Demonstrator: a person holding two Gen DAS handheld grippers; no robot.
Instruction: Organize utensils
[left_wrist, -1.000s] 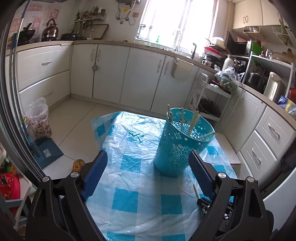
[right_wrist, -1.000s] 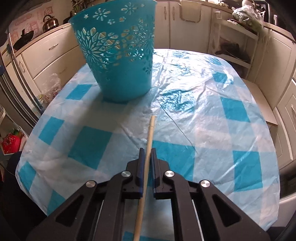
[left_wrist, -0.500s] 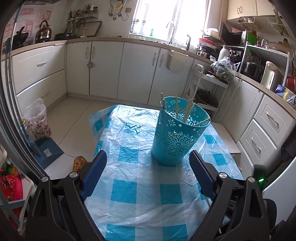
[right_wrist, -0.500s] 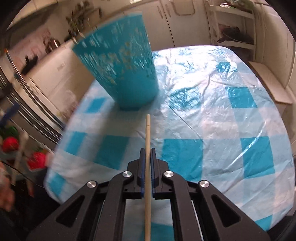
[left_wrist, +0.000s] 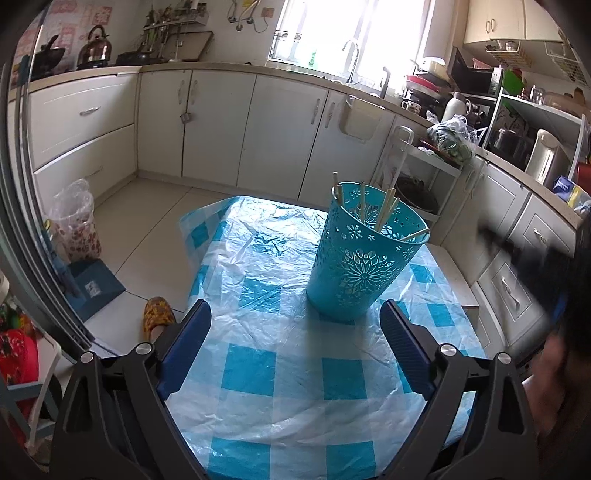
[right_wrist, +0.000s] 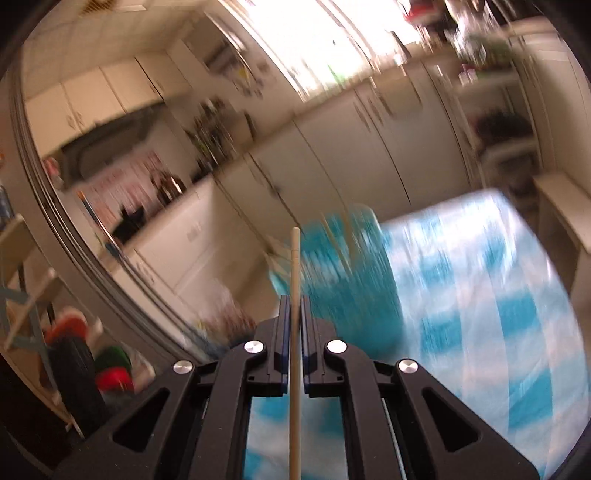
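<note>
left wrist view first: the table (left_wrist: 295, 373) under its blue checked cover carries our turquoise basket (left_wrist: 360, 266) toward the far right, chopsticks already standing inside. our left tongs (left_wrist: 295, 350) gape empty just near of it. our right tongs (right_wrist: 294, 325) pinch one chopstick (right_wrist: 294, 280), airborne; next we tip it over the basket's rim and release.

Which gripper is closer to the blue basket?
Probably the left. The left gripper hangs open just in front of the basket, not touching. The right gripper, shut on a chopstick, faces the blurred basket; its distance is hard to judge.
</note>
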